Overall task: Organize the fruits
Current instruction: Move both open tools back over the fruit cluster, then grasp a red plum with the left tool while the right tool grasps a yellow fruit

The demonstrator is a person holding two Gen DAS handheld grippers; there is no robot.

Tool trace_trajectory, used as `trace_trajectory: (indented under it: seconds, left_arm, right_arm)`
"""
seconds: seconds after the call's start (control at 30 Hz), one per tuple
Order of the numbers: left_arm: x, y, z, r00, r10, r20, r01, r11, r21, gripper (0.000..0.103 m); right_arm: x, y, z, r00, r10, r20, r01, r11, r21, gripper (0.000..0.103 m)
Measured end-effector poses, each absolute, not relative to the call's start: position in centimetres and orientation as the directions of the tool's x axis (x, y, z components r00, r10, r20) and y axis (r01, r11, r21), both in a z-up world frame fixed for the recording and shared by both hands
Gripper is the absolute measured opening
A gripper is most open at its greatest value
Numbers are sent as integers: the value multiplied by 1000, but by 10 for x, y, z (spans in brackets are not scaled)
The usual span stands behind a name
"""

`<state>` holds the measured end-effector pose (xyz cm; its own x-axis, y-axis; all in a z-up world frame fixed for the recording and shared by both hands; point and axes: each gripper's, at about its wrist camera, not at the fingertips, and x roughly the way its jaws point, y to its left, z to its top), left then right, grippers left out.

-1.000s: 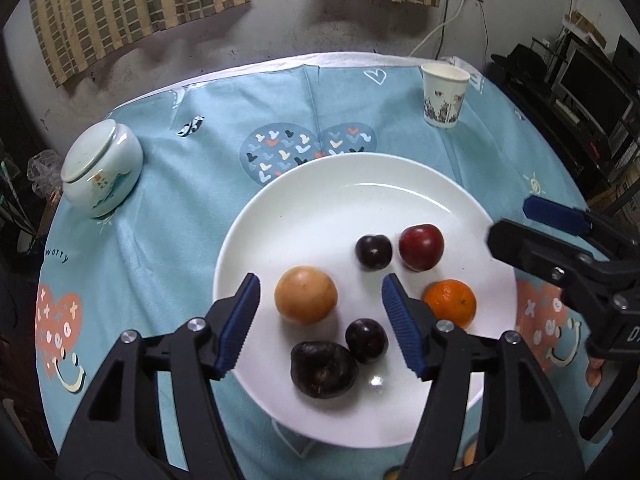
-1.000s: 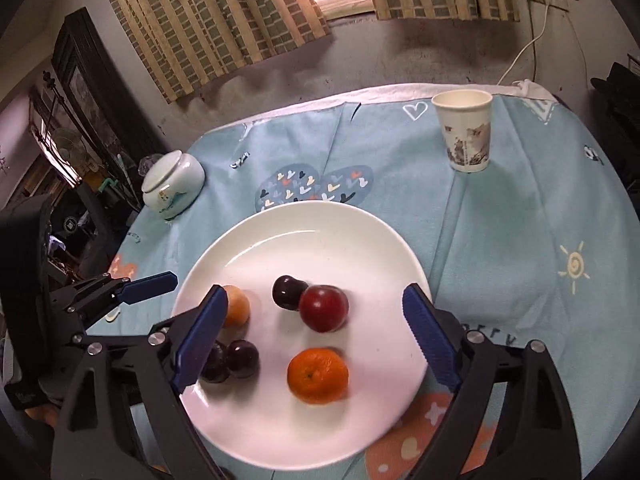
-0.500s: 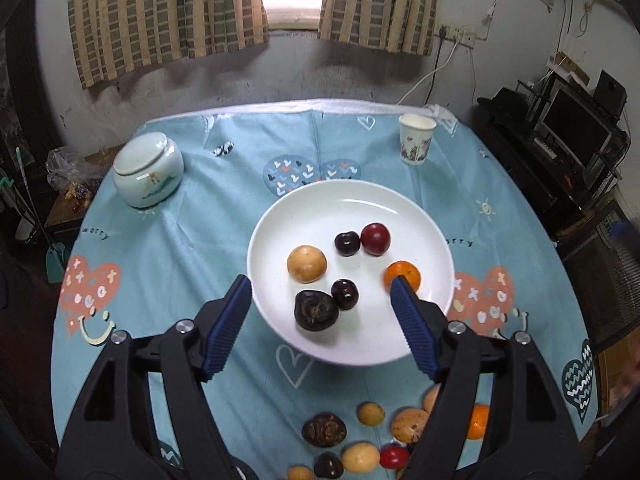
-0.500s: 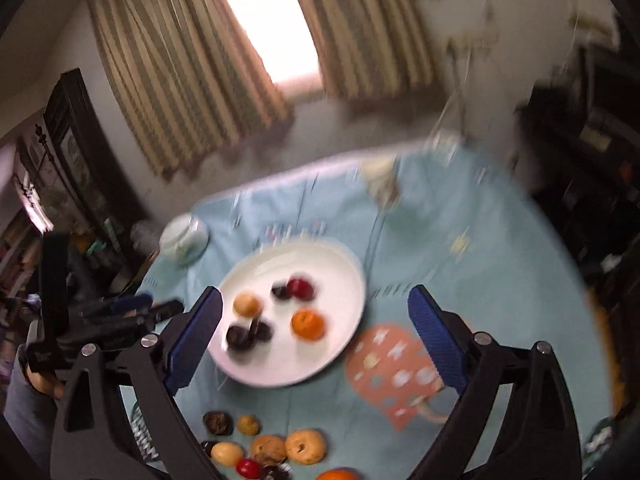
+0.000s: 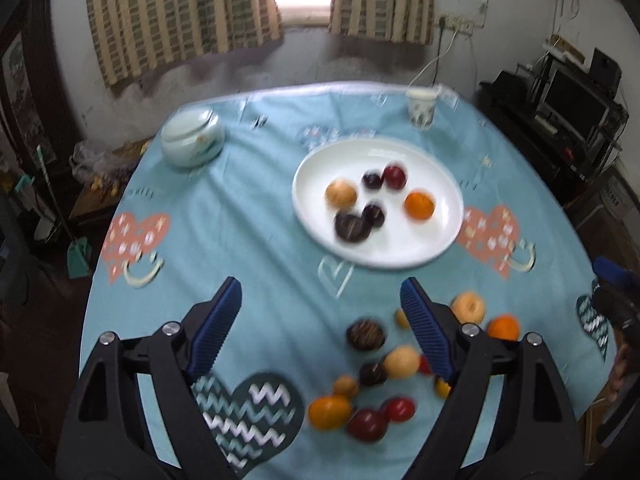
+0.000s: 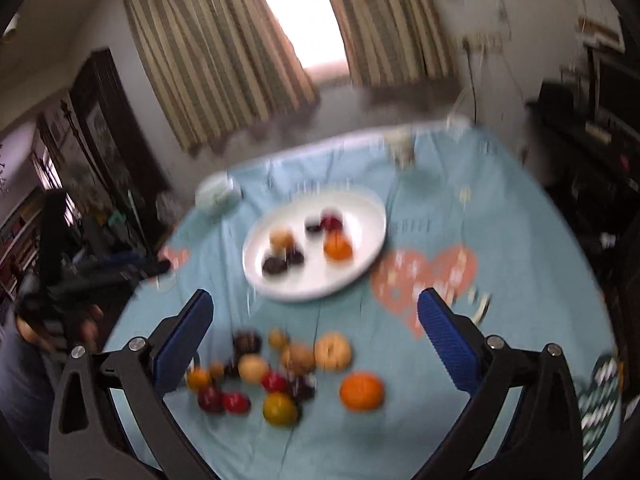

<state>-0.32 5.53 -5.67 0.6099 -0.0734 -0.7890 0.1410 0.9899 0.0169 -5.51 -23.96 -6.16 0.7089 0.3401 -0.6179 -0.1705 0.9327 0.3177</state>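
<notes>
Room: dim, kinda cluttered place, striped beige curtains (image 5: 180, 12) round a bright window, dark desk with a monitor (image 5: 576, 96) off to one side.
Table: round one under a light-blue cloth with heart prints (image 5: 248, 220). Everything below is placed relative to the big white round plate (image 5: 400, 256).
Plate: sat a bit past the middle of the cloth, six fruits on it, namely a tan round one (image 5: 341, 195), two small dark plums (image 5: 372, 180), a red plum (image 5: 395, 176), an orange mandarin (image 5: 419, 204) and a bigger dark wrinkly one (image 5: 352, 227).
Loose fruit pile (image 5: 376, 364): on the cloth on the near side of the plate, well apart from it. Mix of orange, red, tan and dark pieces, too blurry to count properly.
Jar: pale green lidded ceramic jar (image 5: 192, 138) lay off to the plate's left.
Cup: white paper cup (image 5: 421, 105) stood just beyond the plate's far edge.
Left gripper (image 5: 320, 328): jaws had just been opening, stood wide apart, nothing between the blue pads, hovering over the near pile.
Right gripper (image 6: 314, 340): same deal, jaws had just been opening to really wide and gripped nothing, above the loose fruit on the plate's near side.
</notes>
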Motion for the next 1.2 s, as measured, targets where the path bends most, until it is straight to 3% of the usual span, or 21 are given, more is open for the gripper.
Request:
trace_trajectory:
  seconds: [0.13, 0.33, 0.53, 0.6, 0.73, 0.8, 0.87, 1.03, 1.1, 1.2]
  left_arm:
    - [-35, 81, -92, 526, -68, -848, 126, 992, -1, 83]
    - [-85, 72, -145, 346, -175, -922, 213, 971, -104, 83]
    - [-93, 58, -175, 247, -233, -941, 220, 959, -180, 83]
    - [-89, 59, -179, 237, -241, -941, 200, 960, -195, 83]
    - [-78, 60, -186, 221, -251, -942, 157, 963, -219, 82]
    - [-74, 54, -189, 217, -255, -942, 159, 962, -224, 81]
    - [-69, 51, -190, 220, -262, -940, 160, 960, -230, 80]
    - [-55, 48, -199, 222, -277, -935, 132, 958, -253, 47]
    - [-49, 49, -201, 228, -285, -931, 120, 957, -264, 48]
    - [-43, 47, -196, 251, -282, -926, 134, 958, -255, 39]
  right_arm:
    - [-68, -209, -113, 590, 336, -734, -238, 941, 240, 102]
    - [-93, -164, -166, 406, 349, -845, -382, 905, 190, 101]
    - [-79, -146, -189, 349, 313, -883, -382, 908, 171, 83]
    - [-70, -141, -194, 333, 305, -892, -380, 910, 169, 82]
    - [-59, -133, -196, 324, 308, -894, -390, 905, 171, 64]
    - [-58, -132, -195, 309, 323, -894, -411, 893, 181, 40]
    - [-59, -137, -193, 291, 339, -895, -411, 889, 203, 38]
    - [-66, -153, -192, 281, 354, -892, -387, 892, 232, 38]
    - [-71, -158, -192, 278, 358, -891, -380, 893, 240, 38]
    - [-74, -160, -193, 273, 362, -891, -375, 893, 248, 38]
